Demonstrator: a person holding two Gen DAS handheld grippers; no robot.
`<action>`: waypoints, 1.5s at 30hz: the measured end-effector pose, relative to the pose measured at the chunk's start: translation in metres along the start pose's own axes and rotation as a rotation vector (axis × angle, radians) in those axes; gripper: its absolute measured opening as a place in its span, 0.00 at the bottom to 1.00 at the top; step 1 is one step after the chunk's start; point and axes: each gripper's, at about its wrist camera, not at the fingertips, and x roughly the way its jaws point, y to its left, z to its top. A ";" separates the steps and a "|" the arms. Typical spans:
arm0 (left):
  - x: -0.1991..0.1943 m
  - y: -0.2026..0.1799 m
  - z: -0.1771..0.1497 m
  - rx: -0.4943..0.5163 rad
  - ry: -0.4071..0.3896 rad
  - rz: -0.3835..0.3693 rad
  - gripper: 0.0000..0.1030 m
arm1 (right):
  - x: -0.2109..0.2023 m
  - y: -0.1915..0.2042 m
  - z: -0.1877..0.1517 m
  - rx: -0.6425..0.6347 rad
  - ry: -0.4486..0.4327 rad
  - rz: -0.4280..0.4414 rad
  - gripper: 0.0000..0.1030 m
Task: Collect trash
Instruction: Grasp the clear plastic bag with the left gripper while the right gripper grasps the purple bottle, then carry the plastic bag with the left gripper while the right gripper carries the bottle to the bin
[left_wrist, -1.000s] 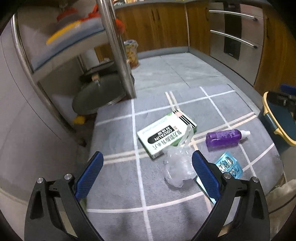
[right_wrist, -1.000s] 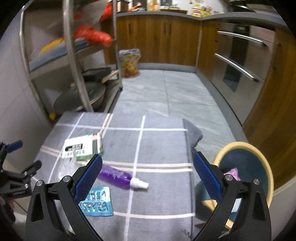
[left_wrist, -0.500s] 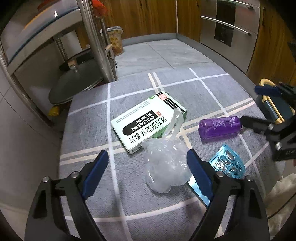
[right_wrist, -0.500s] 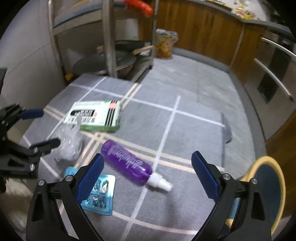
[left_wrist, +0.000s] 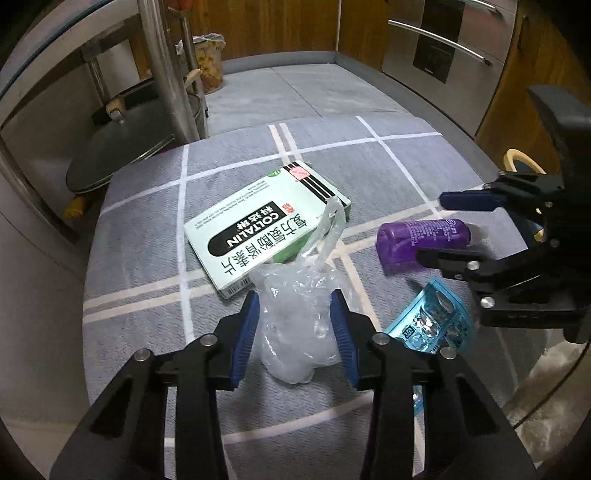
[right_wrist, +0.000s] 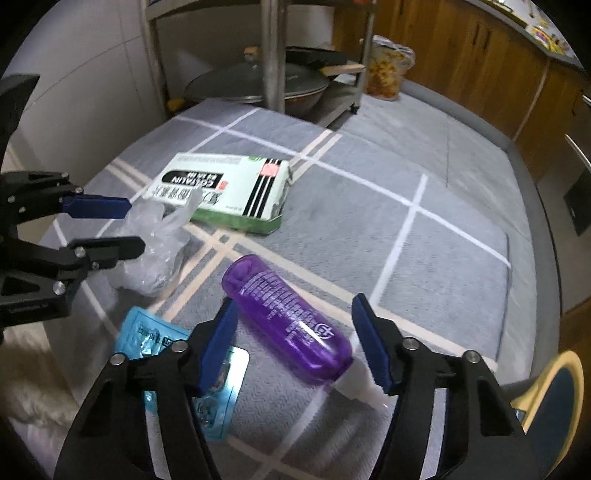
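Four bits of trash are on the mat, none binned yet as far as I can see. Left gripper has just been closing around the crumpled plastic bag, pads look like they're touching it. Right gripper has been closing too, purple bottle between its jaws, not pinched yet. Blister pack and medicine box sit untouched nearby.

My blue matt fingers flank a crinkled clear plastic bag — beside a glossy purple plastic bottle, a printed cardboard box — on soft grey cloth.
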 end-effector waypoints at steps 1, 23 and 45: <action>0.000 0.000 0.000 -0.002 0.003 -0.001 0.39 | 0.002 0.001 0.001 -0.013 0.003 -0.001 0.55; -0.017 -0.028 0.011 0.053 -0.054 -0.016 0.19 | -0.047 -0.017 0.000 0.057 -0.109 -0.091 0.33; -0.096 -0.094 0.048 0.146 -0.281 -0.087 0.19 | -0.190 -0.073 -0.035 0.347 -0.350 -0.256 0.32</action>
